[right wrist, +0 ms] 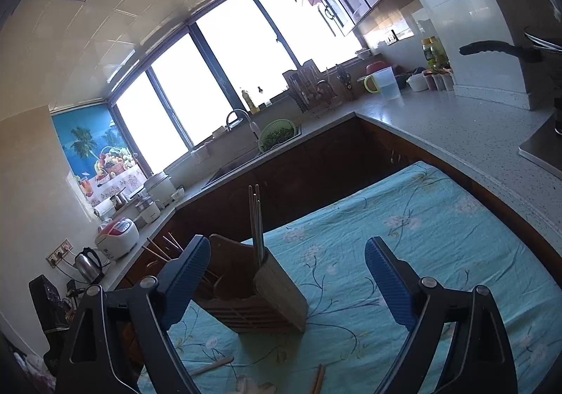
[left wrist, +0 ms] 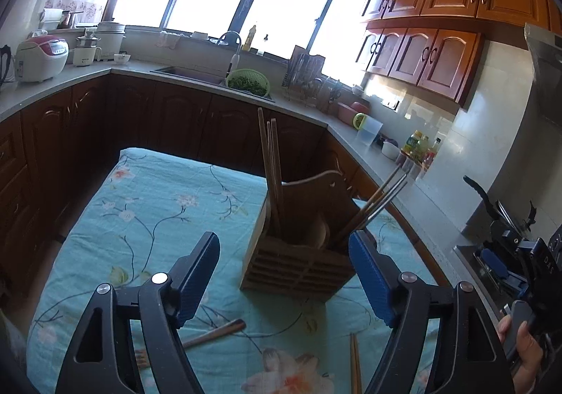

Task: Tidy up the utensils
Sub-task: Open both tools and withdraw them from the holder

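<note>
A slatted wooden utensil holder point(left wrist: 298, 260) stands on the floral turquoise tablecloth point(left wrist: 140, 204). Chopsticks point(left wrist: 270, 165) stand upright in its left part, and more chopsticks point(left wrist: 379, 204) lean out to the right. My left gripper point(left wrist: 282, 243) is open just in front of the holder, with nothing between its blue pads. A wooden-handled utensil point(left wrist: 217, 332) and a pair of chopsticks point(left wrist: 354, 362) lie loose on the cloth below it. In the right wrist view the holder point(right wrist: 267, 295) sits left of centre behind my open, empty right gripper point(right wrist: 287, 244). The loose utensil point(right wrist: 214, 364) and chopsticks point(right wrist: 319, 378) lie near the bottom edge.
Dark cabinets and a pale counter point(left wrist: 386, 162) wrap around the table. On the counter are a rice cooker point(left wrist: 42, 58), a green colander point(left wrist: 247, 81) at the sink, a clear jug point(left wrist: 368, 130) and bottles. A pan handle point(left wrist: 477, 193) juts out at the right. A hand point(left wrist: 520, 348) holds the other gripper.
</note>
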The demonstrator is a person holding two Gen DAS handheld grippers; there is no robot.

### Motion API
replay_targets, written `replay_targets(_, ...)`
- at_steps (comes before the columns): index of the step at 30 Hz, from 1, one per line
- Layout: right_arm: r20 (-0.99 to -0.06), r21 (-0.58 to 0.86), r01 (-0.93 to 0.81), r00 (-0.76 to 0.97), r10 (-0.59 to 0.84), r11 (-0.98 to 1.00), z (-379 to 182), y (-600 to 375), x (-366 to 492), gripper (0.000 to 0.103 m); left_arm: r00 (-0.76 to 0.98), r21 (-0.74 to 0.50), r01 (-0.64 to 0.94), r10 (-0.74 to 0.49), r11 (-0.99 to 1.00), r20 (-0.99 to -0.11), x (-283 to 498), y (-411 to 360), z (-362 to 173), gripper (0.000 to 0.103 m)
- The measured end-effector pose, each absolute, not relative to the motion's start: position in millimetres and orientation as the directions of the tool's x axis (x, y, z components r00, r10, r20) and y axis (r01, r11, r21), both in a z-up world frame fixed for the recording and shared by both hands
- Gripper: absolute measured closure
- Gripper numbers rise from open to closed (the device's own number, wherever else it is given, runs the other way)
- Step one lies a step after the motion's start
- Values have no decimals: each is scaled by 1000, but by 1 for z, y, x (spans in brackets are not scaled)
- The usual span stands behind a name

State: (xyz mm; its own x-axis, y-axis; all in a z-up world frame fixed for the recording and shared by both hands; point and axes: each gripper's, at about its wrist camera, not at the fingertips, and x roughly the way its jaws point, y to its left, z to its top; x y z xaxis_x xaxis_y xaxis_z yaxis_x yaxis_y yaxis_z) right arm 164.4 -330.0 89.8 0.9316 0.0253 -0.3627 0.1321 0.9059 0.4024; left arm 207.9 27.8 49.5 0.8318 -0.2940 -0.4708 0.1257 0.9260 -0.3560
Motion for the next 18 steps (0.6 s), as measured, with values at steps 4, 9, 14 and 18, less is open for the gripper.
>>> replay_targets(4,-405,395,163,914,13,904,75,-338,138,11,792,-349,138,-315,927,-523,189,18,37,27)
replay_targets(9,-455,386,204,891,-7,900,55,-345,108,11,734,-327,161,-335,931,-592,176,-2,22,27)
replay_targets(14,-481,398,238,877,-19,886,36,-348,83,11,665,-292,203,-350,935,-659,176,-36,8,27)
replay_targets(18,-493,406,250,870,-20,879,24,-349,71,12,597,-223,255,-335,941,-729,180,-69,-7,28)
